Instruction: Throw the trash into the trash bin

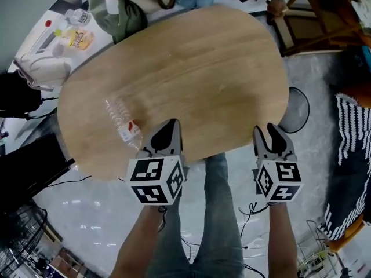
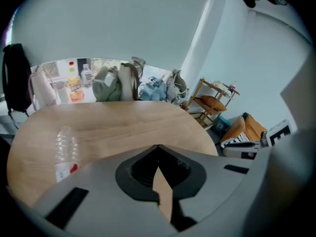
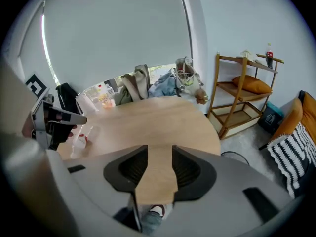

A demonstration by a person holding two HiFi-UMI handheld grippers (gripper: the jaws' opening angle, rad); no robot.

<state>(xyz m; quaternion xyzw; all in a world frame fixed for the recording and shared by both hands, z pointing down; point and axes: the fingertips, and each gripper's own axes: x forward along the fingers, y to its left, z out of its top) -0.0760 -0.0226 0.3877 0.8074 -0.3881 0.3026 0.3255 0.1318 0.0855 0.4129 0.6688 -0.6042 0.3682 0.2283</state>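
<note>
Bottle (image 1: 123, 122) is the trash in play, and neither claw has hold of it. Left claw (image 1: 172, 124) has its jaw tips pressed together with nothing pinched in them; its own view just shows a sliver of table (image 1: 197, 68) through the slot behind the tips. Right claw (image 1: 265, 130) sits partway open with a clear gap between the jaws. All you see through that gap is tabletop, plus a bit of jeans (image 1: 223, 213) and a shoe (image 3: 157, 211) lower down, so it's empty too. Both claws point down and away from the person and hang over the near edge of the table. The left one is toward the near-left part and the right one is at the near-right corner, well apart from each other. Each has its marker cube (image 1: 155, 180) facing the head camera. The bottle is clear plastic with a white and red label, lying on its side on the table just left of the left claw's tips, not between them. I can't tell if the claw brushes it. The person's legs stand between the two claws below the table edge. At the far edge of the table there's a heap of bags (image 1: 124, 7) and clothes. A round fan (image 1: 295, 109) sits on the floor off the right end, with a striped cushion (image 1: 353, 149) further right and a wooden shelf (image 3: 242, 90) against the wall.
</note>
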